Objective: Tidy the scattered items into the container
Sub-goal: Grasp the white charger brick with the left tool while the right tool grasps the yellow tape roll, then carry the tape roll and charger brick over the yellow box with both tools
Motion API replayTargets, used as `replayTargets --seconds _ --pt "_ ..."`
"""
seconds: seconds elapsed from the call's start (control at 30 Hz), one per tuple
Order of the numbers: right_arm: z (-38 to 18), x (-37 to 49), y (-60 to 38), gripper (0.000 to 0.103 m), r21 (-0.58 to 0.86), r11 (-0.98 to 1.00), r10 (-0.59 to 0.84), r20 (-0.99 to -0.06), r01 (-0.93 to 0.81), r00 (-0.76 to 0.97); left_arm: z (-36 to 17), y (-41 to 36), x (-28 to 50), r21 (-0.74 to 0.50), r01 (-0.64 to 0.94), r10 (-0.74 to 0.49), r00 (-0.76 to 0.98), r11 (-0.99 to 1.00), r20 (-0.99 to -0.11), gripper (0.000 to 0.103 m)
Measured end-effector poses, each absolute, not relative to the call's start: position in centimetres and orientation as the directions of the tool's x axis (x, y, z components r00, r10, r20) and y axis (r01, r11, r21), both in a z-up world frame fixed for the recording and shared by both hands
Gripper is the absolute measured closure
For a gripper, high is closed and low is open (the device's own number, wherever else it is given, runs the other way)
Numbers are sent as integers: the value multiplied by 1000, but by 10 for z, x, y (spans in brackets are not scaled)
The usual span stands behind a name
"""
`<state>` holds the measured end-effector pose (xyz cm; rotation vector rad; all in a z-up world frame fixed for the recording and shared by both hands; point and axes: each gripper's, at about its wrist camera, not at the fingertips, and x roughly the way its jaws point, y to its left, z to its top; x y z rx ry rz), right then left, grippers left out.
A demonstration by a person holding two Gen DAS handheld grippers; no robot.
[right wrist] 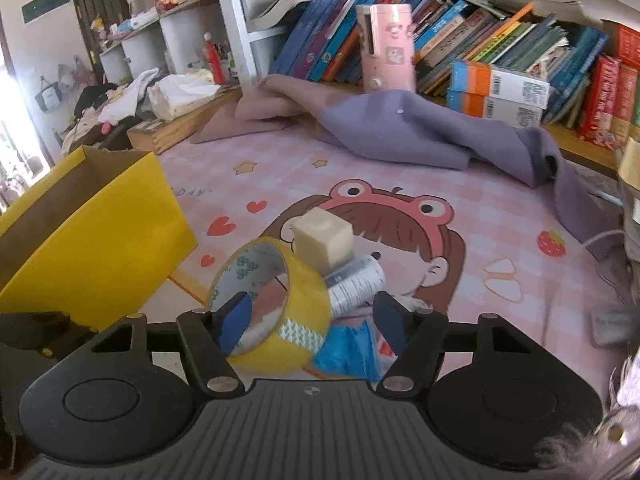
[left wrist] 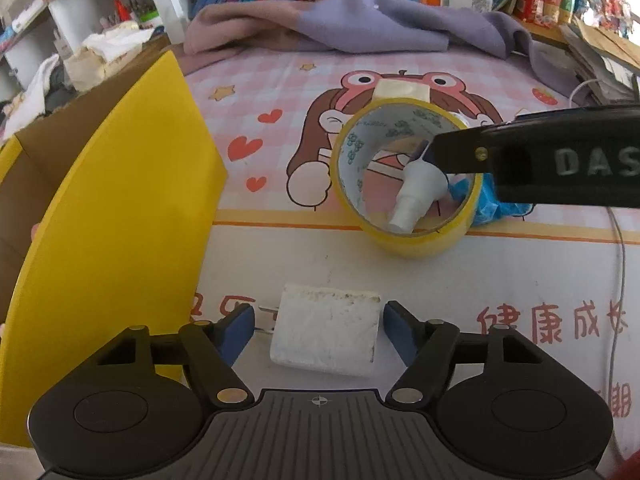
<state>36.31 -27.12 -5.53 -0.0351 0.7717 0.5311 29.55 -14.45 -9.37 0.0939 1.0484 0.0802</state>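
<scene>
Yellow box (right wrist: 96, 240), contents unseen

The left gripper (left wrist: 319, 330) is hovering low with its jaws spread wide. The right gripper (right wrist: 310, 322) is reaching in from the right, jaws parted, one finger (right wrist: 234, 322) poking forward.

Blue packet (right wrist: 344, 346) mostly hidden; box (left wrist: 100, 208) cropped

Your left gripper (left wrist: 319, 326) sits with its blue pads either side of a white charger block (left wrist: 326, 330) — gaps show on both sides. Ahead, the yellow tape roll (left wrist: 406, 184) stands on edge on the cartoon mat (left wrist: 256, 92); your right gripper's finger (left wrist: 520, 156) reaches into its ring, beside a small white bottle (left wrist: 416, 192). The yellow box (left wrist: 104, 200) stands left.
</scene>
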Motion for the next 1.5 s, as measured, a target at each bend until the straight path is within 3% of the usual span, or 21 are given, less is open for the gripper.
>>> replayTargets --seconds 0.17,0.23,0.47,0.63,0.83,1.5 --pt "-63 374 -264 47 146 864 436 -693 -481 574 -95 -139 299 70 -45 84 496 996 -865 32" --pt "-67 377 -263 56 142 865 430 -704 -481 566 -95 -136 299 58 -51 76 496 997 -865 32" --pt "-72 380 -270 59 180 872 436 -708 -456 555 -95 -135 301 46 -60 70 487 997 -870 32" --pt "-71 378 -270 80 208 857 466 -704 -472 536 -95 -135 300 45 -58 68 487 997 -871 32" --pt "-66 375 -272 90 191 859 463 -686 -474 562 -94 -137 298 50 -46 66 482 998 -874 33" --pt "-40 346 -300 93 229 866 476 -651 -444 592 -67 -145 274 29 11 18 550 1000 -835 33"
